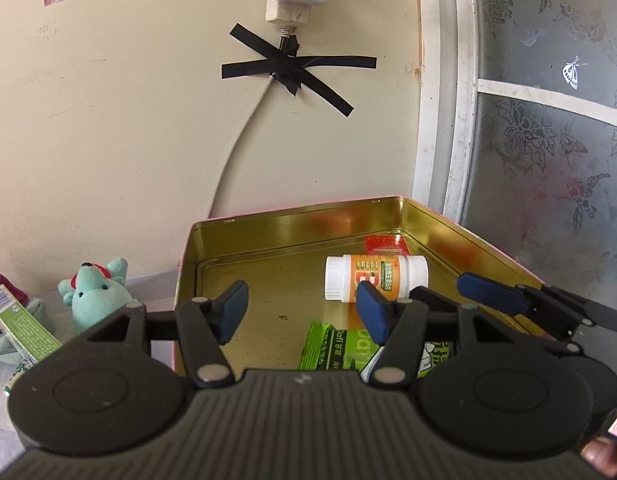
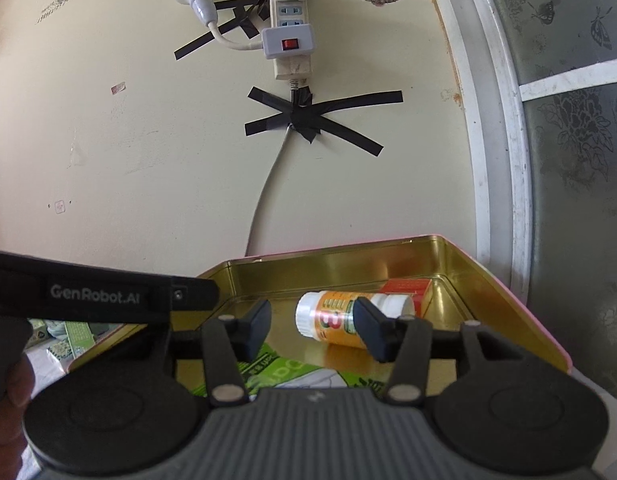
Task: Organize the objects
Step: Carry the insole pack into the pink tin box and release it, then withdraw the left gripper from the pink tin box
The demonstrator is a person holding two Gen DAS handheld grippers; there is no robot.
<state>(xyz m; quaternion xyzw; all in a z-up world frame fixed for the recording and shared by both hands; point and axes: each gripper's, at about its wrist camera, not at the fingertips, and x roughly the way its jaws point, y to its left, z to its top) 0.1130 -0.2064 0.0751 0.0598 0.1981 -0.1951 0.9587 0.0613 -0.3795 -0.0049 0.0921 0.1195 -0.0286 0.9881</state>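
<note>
A gold tin box [image 1: 268, 228] with a pink outer rim stands against the wall; it also shows in the right wrist view [image 2: 488, 280]. Inside lie a white and orange pill bottle [image 1: 392, 274] on its side, a red small box [image 1: 384, 244] behind it, and a green packet [image 1: 336, 350]. The right wrist view shows the bottle [image 2: 332, 320], the red box [image 2: 408, 288] and the packet [image 2: 276, 368]. My left gripper [image 1: 302, 316] is open and empty over the tin. My right gripper [image 2: 314, 332] is open and empty over the tin, and its blue fingers [image 1: 488, 292] show in the left wrist view.
A teal plush toy [image 1: 96, 288], a green carton [image 1: 24, 328] and a pink item [image 1: 0, 284] lie left of the tin. A taped power strip [image 2: 288, 32] and cable [image 1: 236, 148] hang on the wall. A window frame [image 1: 464, 120] stands at the right.
</note>
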